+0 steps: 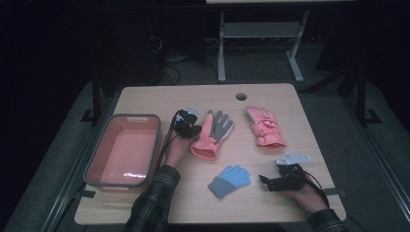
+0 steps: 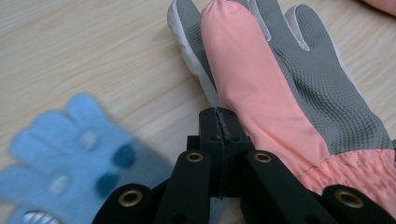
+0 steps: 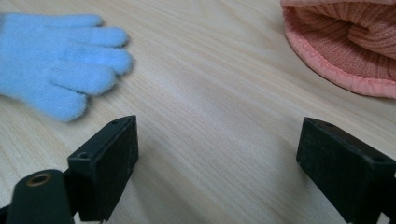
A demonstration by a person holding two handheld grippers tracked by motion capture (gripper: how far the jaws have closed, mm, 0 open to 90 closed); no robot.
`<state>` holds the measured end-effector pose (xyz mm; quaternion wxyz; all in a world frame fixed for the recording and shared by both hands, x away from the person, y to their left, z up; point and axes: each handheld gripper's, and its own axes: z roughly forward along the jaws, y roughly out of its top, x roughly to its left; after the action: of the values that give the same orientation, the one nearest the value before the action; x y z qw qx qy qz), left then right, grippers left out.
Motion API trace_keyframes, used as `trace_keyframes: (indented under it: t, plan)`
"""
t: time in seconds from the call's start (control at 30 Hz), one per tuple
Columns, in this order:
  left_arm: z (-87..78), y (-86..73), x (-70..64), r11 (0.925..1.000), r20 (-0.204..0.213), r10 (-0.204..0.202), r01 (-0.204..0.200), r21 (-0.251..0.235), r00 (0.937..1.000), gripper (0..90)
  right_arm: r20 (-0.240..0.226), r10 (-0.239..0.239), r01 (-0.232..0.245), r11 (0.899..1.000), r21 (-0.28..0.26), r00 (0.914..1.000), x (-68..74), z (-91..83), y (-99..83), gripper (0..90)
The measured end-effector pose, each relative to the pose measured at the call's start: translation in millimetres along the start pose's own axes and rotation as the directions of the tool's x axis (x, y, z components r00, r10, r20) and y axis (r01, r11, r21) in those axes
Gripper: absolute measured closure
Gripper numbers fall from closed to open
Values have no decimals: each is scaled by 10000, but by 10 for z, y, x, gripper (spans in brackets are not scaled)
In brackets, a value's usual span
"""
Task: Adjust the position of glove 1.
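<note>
My left gripper (image 1: 191, 129) is shut, its tips (image 2: 218, 116) against the left edge of a pink and grey glove (image 1: 213, 134) (image 2: 280, 93) that lies palm up. Nothing shows between the tips. A blurred blue glove with dots (image 2: 70, 158) sits close under the jaws' left side; I cannot tell if it touches them. A plain blue glove (image 1: 230, 180) (image 3: 56, 60) lies at the front middle. My right gripper (image 1: 266, 181) (image 3: 217, 135) stands open just right of it, jaws wide over bare wood. A second pink glove (image 1: 264, 126) lies at the back right, its knit cuff (image 3: 345, 42) facing my right gripper.
A pink tub with a grey rim (image 1: 155, 145) stands at the table's left, right beside my left hand. A round cable hole (image 1: 241, 96) is at the back edge. Desk legs and cables stand on the dark floor beyond.
</note>
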<state>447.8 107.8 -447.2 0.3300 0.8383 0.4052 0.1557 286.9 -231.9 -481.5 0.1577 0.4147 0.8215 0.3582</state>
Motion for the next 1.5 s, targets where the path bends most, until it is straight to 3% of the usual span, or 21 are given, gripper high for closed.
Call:
trace_keyframes:
  t: [0.5, 0.6, 0.8, 1.07, 1.27, 1.37, 1.5]
  plan:
    - [210, 186, -395, 9979, 778, 644, -640, -81, 9949, 895, -37, -29, 29, 10000, -18, 10000, 2, 2, -1, 122]
    - [138, 184, -336, 9970, 507, 772, -774, 35, 9957, 895, -35, -31, 31, 10000, -19, 10000, 3, 2, -1, 122]
    - [-48, 90, -140, 9994, -240, 336, -339, -96, 9991, 894, -39, -33, 33, 10000, -18, 10000, 4, 3, 0, 122]
    - [-154, -104, -29, 9998, -892, -178, 172, -72, 9959, 895, -60, -70, 70, 10000, -33, 10000, 4, 6, 2, 122]
    - [-202, -158, 16, 9989, -1149, -471, 462, -100, 9923, 895, -61, -69, 69, 10000, -33, 10000, 4, 7, 3, 122]
    - [-174, -196, 58, 9985, -1342, -495, 523, 179, 9897, 895, -60, -77, 77, 10000, -37, 10000, 4, 7, 2, 122]
    - [-127, -252, 110, 9967, -1191, -752, 783, 218, 9900, 895, -61, -71, 71, 10000, -33, 10000, 4, 7, 2, 122]
